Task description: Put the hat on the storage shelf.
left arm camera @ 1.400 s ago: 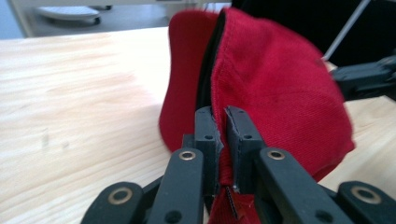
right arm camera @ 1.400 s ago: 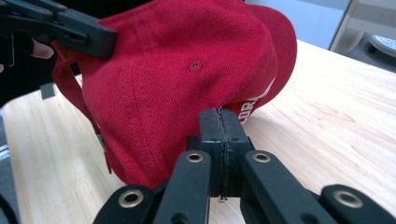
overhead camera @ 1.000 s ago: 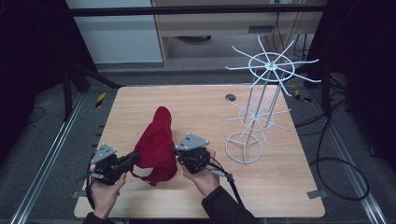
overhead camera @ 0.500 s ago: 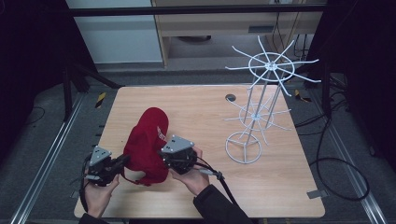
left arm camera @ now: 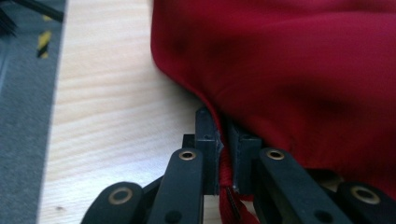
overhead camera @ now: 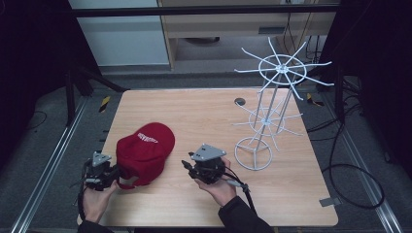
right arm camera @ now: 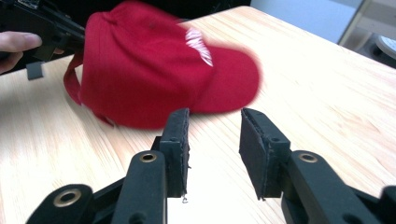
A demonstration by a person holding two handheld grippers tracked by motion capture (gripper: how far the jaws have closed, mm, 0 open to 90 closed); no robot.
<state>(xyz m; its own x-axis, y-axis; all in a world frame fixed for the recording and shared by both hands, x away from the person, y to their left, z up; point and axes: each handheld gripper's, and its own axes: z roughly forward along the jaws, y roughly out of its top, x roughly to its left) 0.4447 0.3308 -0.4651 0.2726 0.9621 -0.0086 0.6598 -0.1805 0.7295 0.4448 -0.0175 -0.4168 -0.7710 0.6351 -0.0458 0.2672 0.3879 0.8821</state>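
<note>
High view shows us the red cap (overhead camera: 145,153) now lying flat on the table (overhead camera: 291,194), our left gripper (overhead camera: 99,171) still pinching its rear edge while our right gripper (overhead camera: 206,165), jaws just opened and empty, sits beside it, so hanging on the wire rack (overhead camera: 272,111) remains.

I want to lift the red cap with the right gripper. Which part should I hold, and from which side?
Grip the brim of the red cap, coming level from the side of the right gripper. It is thin, fairly flat, lies free on the table, and should fit between open fingers. The left gripper already clamps the back edge.
</note>
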